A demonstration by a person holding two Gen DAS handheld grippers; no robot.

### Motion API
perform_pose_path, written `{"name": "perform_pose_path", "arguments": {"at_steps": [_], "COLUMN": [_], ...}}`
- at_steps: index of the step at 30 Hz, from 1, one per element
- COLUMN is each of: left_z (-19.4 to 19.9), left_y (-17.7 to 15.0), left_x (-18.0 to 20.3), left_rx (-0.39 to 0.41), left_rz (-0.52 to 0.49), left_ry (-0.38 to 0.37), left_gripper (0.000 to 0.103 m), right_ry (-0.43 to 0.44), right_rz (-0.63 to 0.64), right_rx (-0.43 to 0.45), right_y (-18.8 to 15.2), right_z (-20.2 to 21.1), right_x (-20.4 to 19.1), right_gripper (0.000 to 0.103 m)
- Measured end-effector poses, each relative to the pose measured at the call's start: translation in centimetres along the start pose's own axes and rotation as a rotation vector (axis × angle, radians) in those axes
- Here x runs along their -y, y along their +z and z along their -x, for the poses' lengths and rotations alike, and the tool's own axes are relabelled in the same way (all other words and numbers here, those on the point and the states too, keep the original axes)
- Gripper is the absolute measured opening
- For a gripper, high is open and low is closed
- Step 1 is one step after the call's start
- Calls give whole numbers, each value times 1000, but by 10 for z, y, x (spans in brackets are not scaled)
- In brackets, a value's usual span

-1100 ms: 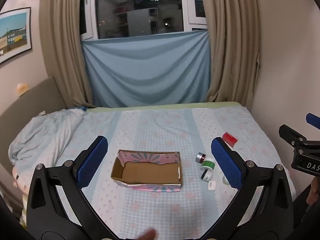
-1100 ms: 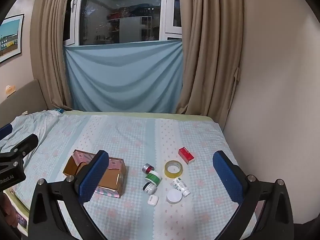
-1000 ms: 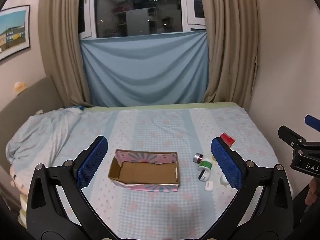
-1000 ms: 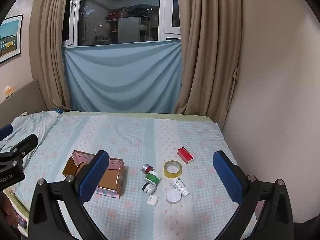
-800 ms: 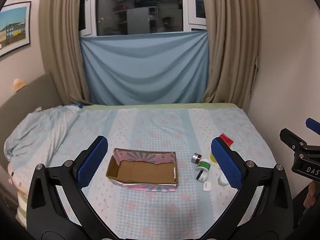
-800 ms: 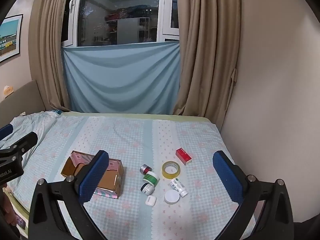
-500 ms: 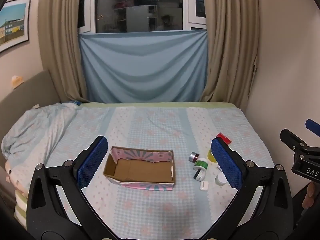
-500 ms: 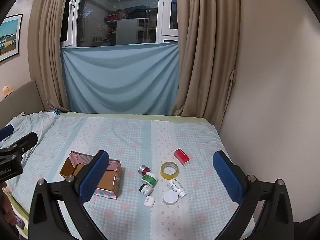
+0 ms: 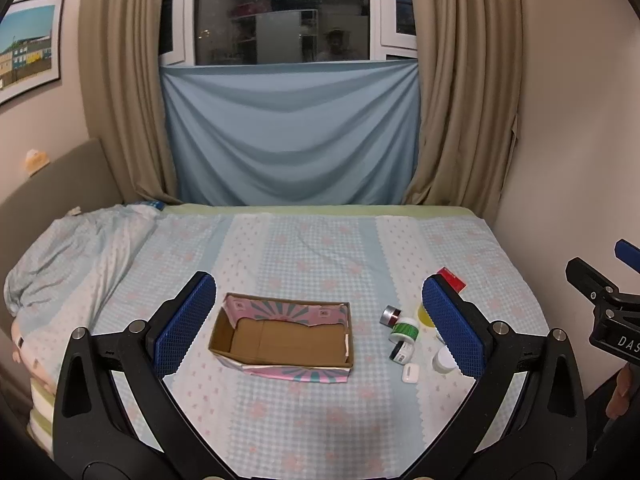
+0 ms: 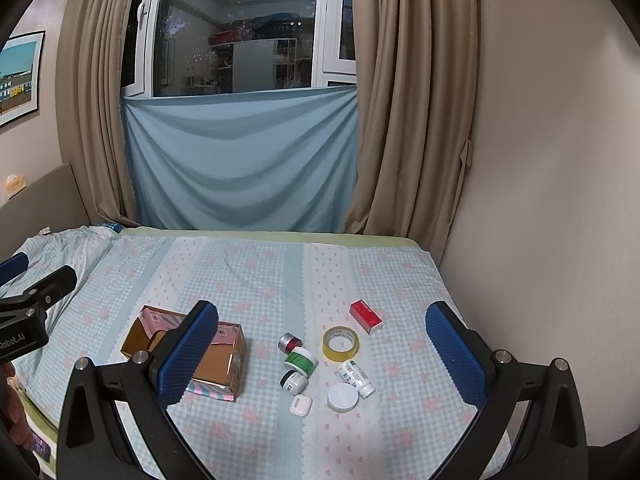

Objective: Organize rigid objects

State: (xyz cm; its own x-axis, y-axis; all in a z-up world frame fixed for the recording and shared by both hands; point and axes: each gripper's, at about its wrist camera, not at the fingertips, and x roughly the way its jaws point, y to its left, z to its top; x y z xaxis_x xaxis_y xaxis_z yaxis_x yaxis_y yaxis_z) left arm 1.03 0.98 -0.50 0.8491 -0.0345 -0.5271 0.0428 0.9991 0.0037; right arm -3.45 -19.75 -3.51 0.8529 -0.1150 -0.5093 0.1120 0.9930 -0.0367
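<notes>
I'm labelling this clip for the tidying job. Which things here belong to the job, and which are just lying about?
Job:
cardboard box, empty
red box
tape roll
green-lidded jar
small silver tin
white bottle
white lid
earbud case

Lying about:
crumpled quilt
framed picture
curtains

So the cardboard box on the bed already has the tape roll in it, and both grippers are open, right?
Not quite. The box is empty in the left wrist view; the tape roll lies on the bed beside the red packet. Both the left gripper and the right gripper are open.
</notes>
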Motion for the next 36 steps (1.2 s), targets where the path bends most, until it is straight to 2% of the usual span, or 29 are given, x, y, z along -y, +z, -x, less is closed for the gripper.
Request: {"name": "perform_pose_path", "arguments": {"at_steps": [36], "left_z": [-2], "left_y": [6], "left_x": [-2], "left_rx": [-8], "left_rz": [4], "left_ry": [17], "left_gripper": [102], "right_ry": [16], "right_rz": [0], "right_rx": [5], "right_y": [-2], "right_z": [-5], "right_x": [-9], "right_gripper": [103]}}
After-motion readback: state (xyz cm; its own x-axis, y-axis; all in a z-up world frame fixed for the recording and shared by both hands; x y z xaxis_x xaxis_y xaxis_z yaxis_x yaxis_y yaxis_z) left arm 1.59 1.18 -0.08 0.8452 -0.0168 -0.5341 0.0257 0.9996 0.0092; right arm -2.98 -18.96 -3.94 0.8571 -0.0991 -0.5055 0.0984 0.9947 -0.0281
